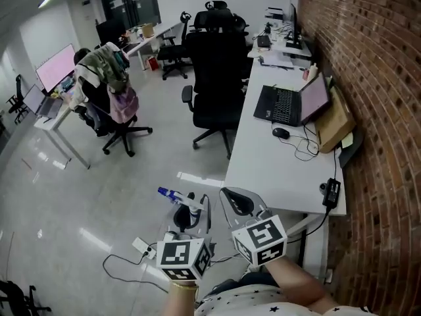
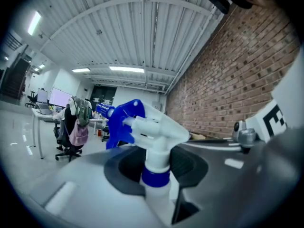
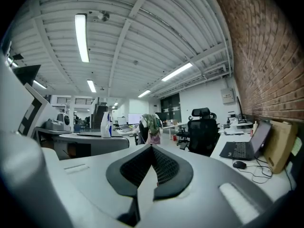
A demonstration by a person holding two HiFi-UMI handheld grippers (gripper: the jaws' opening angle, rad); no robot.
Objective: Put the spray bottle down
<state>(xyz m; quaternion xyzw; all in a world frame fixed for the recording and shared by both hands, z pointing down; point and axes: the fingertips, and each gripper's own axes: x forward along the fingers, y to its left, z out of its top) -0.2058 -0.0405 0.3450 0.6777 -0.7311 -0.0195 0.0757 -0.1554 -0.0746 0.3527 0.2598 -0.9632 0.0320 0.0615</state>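
Observation:
The spray bottle (image 1: 176, 195) has a white head with a blue trigger and nozzle, and a blue collar on its neck. My left gripper (image 1: 193, 209) is shut on it at the neck, held above the floor at the bottom of the head view. In the left gripper view the spray bottle (image 2: 153, 126) stands upright between the jaws of the left gripper (image 2: 154, 170), nozzle pointing left. My right gripper (image 1: 239, 203) hangs just to the right, near the desk's front corner. In its own view the right gripper (image 3: 151, 152) has its pads together with nothing between them.
A long white desk (image 1: 263, 166) runs along the brick wall (image 1: 381, 110), carrying a laptop (image 1: 289, 104), a mouse (image 1: 281, 132), a cardboard box (image 1: 335, 120) and cables. A black office chair (image 1: 217, 78) stands beside it. A power strip (image 1: 141, 247) lies on the floor.

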